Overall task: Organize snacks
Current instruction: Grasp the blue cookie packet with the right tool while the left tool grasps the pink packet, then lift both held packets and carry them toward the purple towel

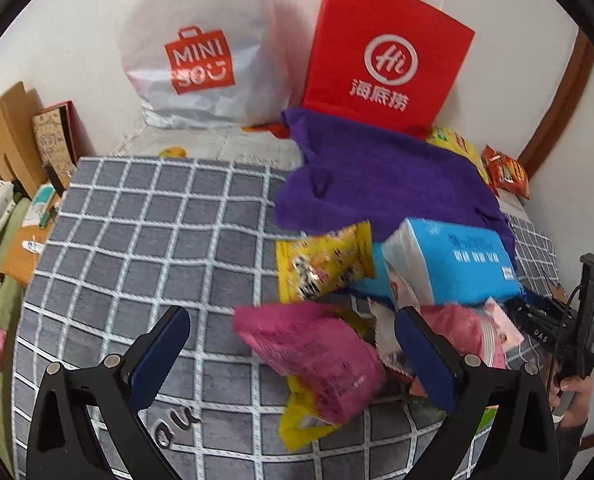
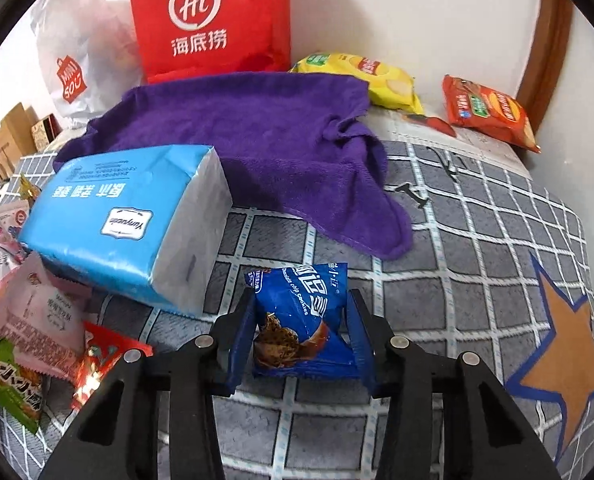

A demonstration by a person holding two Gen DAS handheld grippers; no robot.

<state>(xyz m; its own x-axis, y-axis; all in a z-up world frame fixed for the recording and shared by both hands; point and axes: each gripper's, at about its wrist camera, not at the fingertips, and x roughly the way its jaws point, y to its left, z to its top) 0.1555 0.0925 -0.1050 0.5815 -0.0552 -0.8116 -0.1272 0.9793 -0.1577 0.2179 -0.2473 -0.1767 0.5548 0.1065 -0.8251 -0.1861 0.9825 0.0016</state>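
My right gripper [image 2: 302, 300] is shut on a blue chocolate chip cookie packet [image 2: 297, 320]; both pads press its sides just above the grey checked cloth [image 2: 477, 240]. My left gripper [image 1: 293, 320] is open and wide. A pink snack packet [image 1: 317, 356] lies between its fingers without touching either pad, on top of a yellow packet [image 1: 297, 428]. More snacks are heaped to the right of it: a yellow printed packet [image 1: 325, 260] and pale pink packets [image 1: 473, 332]. In the right wrist view the same heap shows at the left as pink packets [image 2: 37, 308], a red one [image 2: 101, 356] and a green one [image 2: 9, 380].
A blue tissue pack [image 2: 129, 216] lies beside a crumpled purple towel [image 2: 265, 140]. A red paper bag [image 2: 209, 20] and a white shopping bag [image 2: 77, 60] stand against the wall. A yellow chips bag [image 2: 377, 76] and an orange snack pack [image 2: 489, 112] lie at the far right.
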